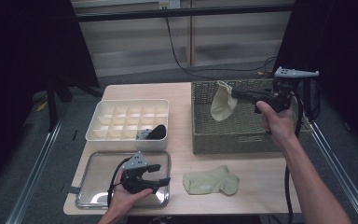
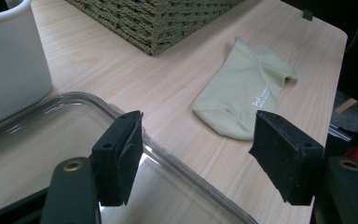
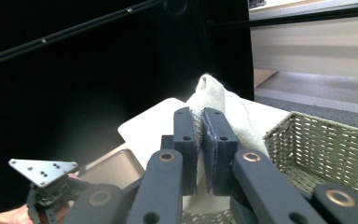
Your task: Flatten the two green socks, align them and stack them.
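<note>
My right gripper (image 1: pixel 237 93) is shut on a cream sock (image 1: pixel 223 103) that hangs from its jaws over the woven basket (image 1: pixel 214 135). In the right gripper view the sock (image 3: pixel 216 100) is pinched between the two jaws of that gripper (image 3: pixel 200 130). A second, pale green sock (image 1: pixel 210 181) lies flat on the table near the front edge. My left gripper (image 1: pixel 161 174) rests over the metal tray (image 1: pixel 98 163), jaws open with nothing between them. The left gripper view has the open left gripper (image 2: pixel 196 154) above the tray rim (image 2: pixel 168 156) and the green sock (image 2: pixel 242 93) beyond.
A white divider box (image 1: pixel 127 122) stands behind the tray, with a dark item (image 1: pixel 155 132) in a front compartment. Its wall (image 2: pixel 9 70) is close at the left in the left gripper view. The basket takes up the table's right side.
</note>
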